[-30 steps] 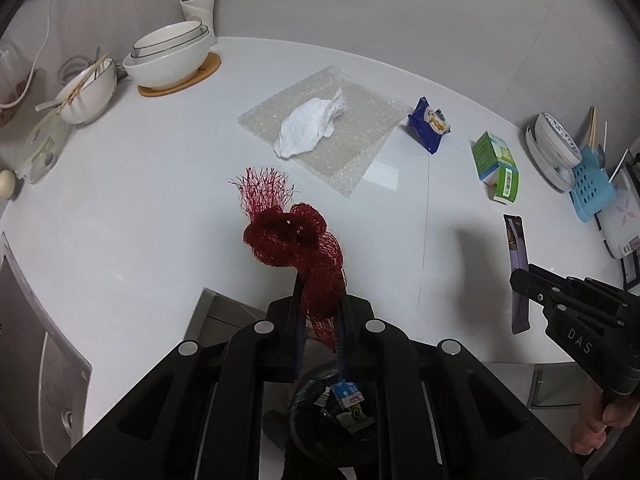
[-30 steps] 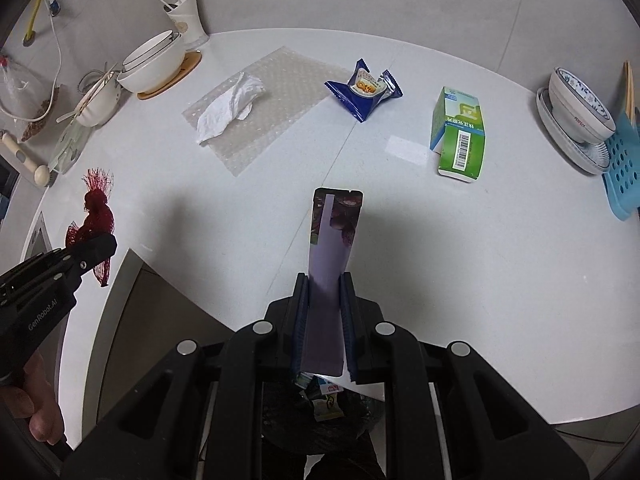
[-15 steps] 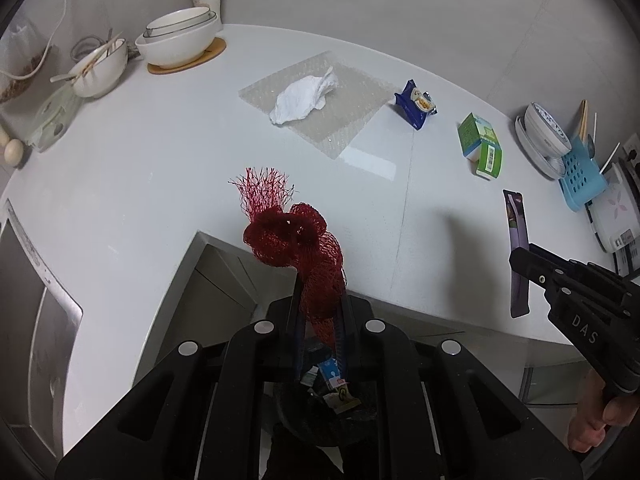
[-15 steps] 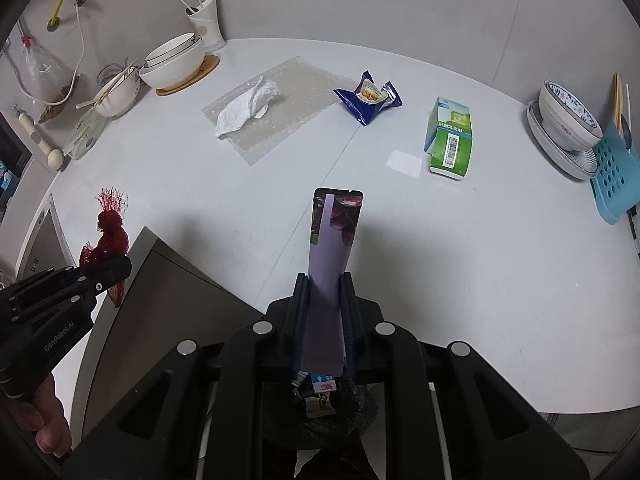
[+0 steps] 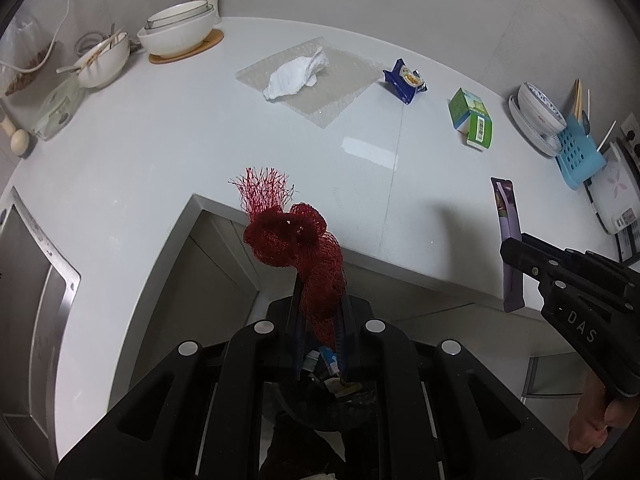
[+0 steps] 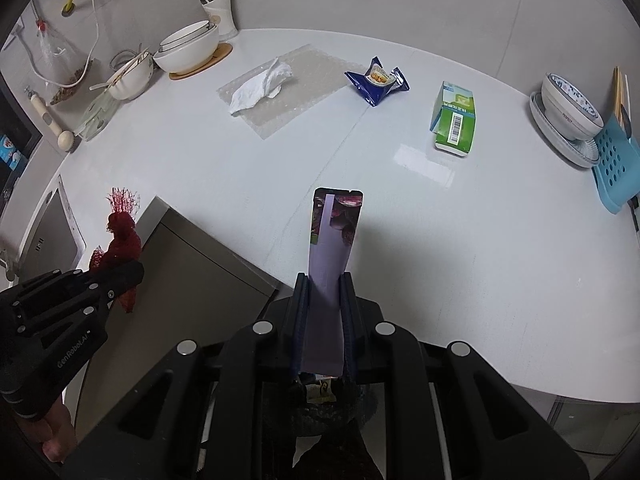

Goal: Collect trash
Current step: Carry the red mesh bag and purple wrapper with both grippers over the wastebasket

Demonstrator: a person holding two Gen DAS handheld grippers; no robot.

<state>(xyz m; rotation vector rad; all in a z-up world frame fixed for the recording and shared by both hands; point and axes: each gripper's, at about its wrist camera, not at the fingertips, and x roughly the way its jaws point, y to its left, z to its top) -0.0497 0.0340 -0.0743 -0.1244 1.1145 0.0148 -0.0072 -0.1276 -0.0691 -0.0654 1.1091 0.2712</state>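
Both grippers drawn back off counter, red mesh net (image 5: pixel 296 240) bunched, purple wrapper (image 6: pixel 332 240) flat

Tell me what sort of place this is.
Most likely a home kitchen. A white countertop carries stacked bowls on a wooden trivet, a bowl with chopsticks across it, and a blue utensil rack. What looks like a metal sink rim sits at the counter's edge.

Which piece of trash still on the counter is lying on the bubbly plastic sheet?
The crumpled white tissue. It rests on the bubble wrap, while the blue snack wrapper and the green carton lie straight on the bare white counter.
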